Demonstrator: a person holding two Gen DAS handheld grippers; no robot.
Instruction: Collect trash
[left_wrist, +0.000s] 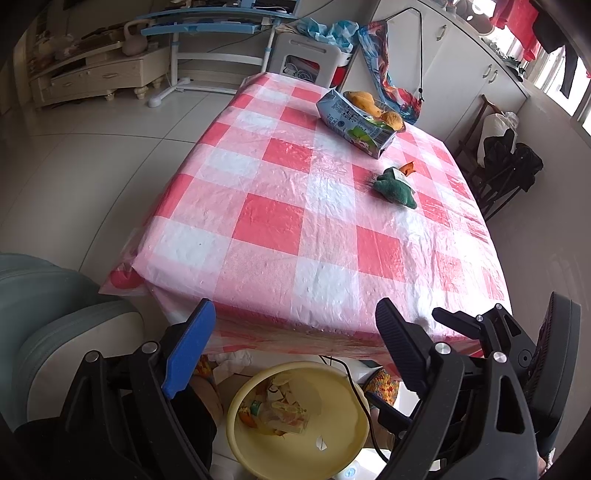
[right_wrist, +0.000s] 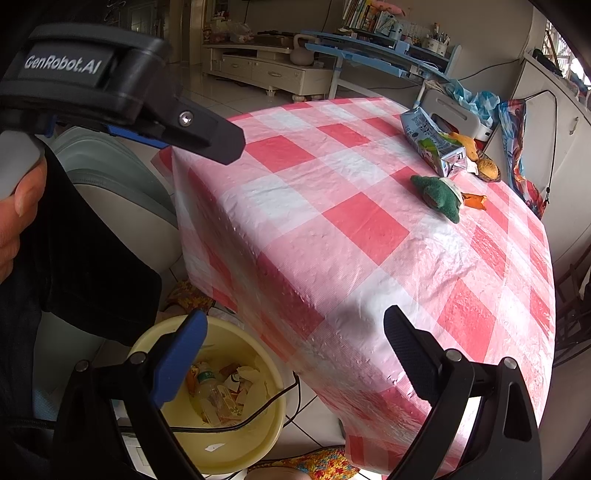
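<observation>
Below both sets of spread, empty jaws sits the pale yellow plastic basin (right_wrist: 236, 443) already holding trash, so I judge I'm between pickups, and next must reach far ahead to the crumpled blue-green drink carton (left_wrist: 354, 122) on the pink-checked bench (left_wrist: 280, 229).

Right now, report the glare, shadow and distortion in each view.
Left wrist: glossy checked tablecloth shows white sheen mid-table; fisheye bows the table edges; corners vignette black. Right wrist: glare near the cloth's right side, a soft shadow at its near edge, bright window washed out.
</observation>
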